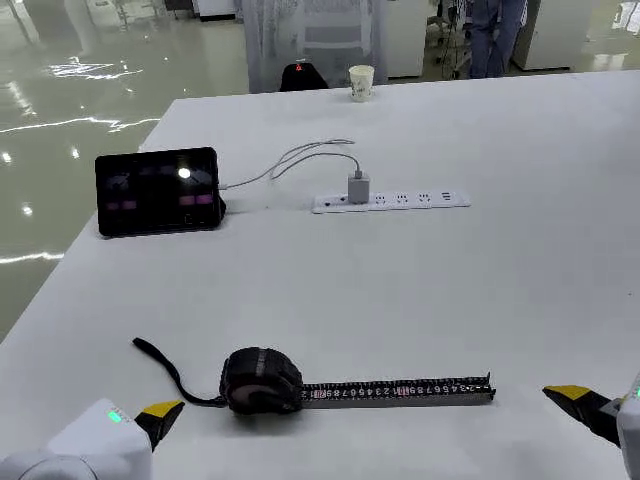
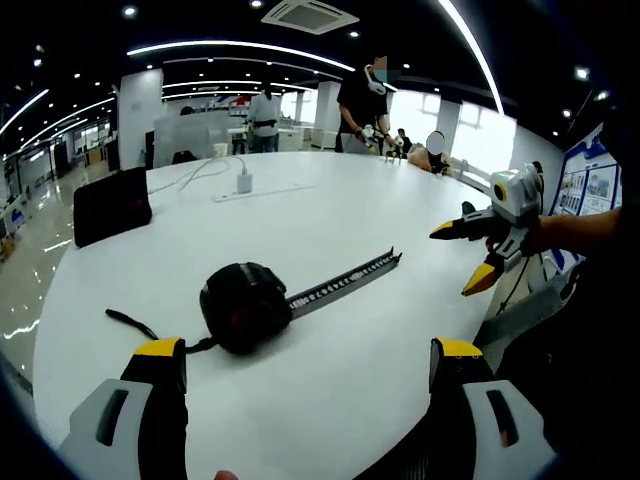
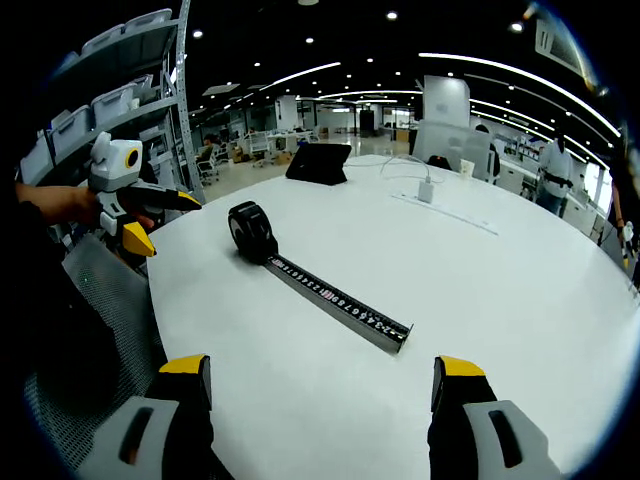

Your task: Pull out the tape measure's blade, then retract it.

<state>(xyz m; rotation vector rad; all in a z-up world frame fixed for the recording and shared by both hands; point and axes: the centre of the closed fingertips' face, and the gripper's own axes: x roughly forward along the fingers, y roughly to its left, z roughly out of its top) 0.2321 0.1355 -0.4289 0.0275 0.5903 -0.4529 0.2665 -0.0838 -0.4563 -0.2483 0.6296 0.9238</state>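
One tape measure [image 1: 262, 380], blade [image 1: 400, 391] out

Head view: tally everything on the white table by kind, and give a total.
Tape measure: 1
Tablet: 1
Power strip: 1
Charger with cable: 1
Paper cup: 1
Total: 5

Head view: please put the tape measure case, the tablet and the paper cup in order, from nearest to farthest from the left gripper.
Measured from the left gripper, low at the left:
1. tape measure case, close by, just to its right.
2. tablet, farther back on the left side.
3. paper cup, at the far edge of the table.
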